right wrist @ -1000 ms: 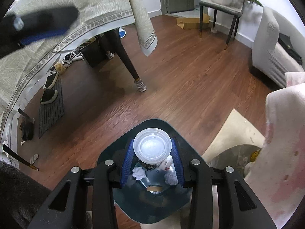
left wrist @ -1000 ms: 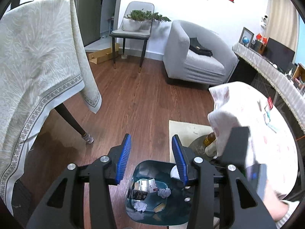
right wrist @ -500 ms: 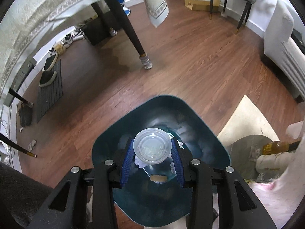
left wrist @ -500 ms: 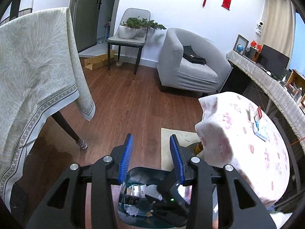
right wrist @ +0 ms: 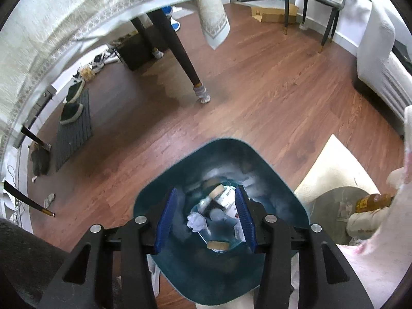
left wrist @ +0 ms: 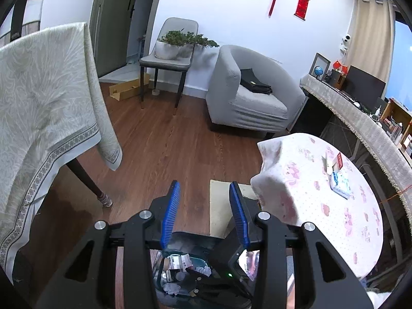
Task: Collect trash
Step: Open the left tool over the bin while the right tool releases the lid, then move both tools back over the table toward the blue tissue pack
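Observation:
A dark teal trash bin (right wrist: 180, 185) stands on the wood floor right below my right gripper (right wrist: 204, 217), which is open and empty over the bin's mouth. Inside lie crumpled paper (right wrist: 196, 222), a clear cup (right wrist: 217, 215) and other scraps. My left gripper (left wrist: 204, 215) is open and empty, held higher above the floor; the bin (left wrist: 190, 239) shows low in the left wrist view, partly hidden by the right gripper's body.
A table with a grey-white cloth (left wrist: 46, 108) and a dark leg (right wrist: 185, 61) is on the left. A round table with a pink-patterned cloth (left wrist: 322, 193) holds small packets on the right. A cream mat (right wrist: 332, 164), grey armchair (left wrist: 247, 97) and chair with a plant (left wrist: 167, 59) stand beyond.
My right gripper has opened and the clear lidded cup it held has dropped into the bin. My left gripper has risen and tilted up.

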A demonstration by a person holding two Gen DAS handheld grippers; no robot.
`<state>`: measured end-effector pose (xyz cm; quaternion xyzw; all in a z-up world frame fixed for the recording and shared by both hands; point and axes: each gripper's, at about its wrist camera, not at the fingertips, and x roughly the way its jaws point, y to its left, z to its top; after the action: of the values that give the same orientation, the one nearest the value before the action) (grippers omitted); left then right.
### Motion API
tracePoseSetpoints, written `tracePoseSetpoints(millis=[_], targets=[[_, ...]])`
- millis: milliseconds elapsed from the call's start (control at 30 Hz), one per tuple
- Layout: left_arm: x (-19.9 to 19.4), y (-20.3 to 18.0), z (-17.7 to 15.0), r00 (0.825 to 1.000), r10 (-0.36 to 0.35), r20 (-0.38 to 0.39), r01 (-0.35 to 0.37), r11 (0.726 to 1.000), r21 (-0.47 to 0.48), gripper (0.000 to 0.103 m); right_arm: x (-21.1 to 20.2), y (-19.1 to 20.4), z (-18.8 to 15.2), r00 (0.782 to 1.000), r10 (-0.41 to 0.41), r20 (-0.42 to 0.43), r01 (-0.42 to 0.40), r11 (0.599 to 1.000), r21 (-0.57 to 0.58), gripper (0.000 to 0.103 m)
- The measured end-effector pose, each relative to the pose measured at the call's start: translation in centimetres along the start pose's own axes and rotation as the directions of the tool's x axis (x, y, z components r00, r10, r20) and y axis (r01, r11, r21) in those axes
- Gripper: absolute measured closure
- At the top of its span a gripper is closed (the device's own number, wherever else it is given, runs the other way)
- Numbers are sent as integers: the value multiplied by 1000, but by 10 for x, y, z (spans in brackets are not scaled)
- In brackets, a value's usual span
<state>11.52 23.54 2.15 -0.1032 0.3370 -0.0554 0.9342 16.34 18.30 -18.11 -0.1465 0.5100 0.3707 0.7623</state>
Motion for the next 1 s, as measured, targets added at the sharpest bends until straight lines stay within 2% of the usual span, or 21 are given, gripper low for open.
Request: tracePoseSetpoints(millis=[300, 633, 800, 1000], targets=[[-9, -24, 13, 999, -7, 41, 6, 1000, 16, 62, -79, 6, 0, 987, 37, 157, -32, 999, -34, 56], [-10, -64, 21, 997, -27, 66, 23, 998, 60, 61, -143, -18, -14, 966, -19, 258, 22, 1000, -6, 56], [-9, -82, 27, 996, -40, 75, 34, 996, 80, 55, -174, -41, -23, 952, -72, 299, 66, 997, 30, 56], [-8, -108, 29, 993, -82, 91, 72, 991, 109, 38, -208, -87, -42, 930, -150, 336, 110, 985, 136, 56]])
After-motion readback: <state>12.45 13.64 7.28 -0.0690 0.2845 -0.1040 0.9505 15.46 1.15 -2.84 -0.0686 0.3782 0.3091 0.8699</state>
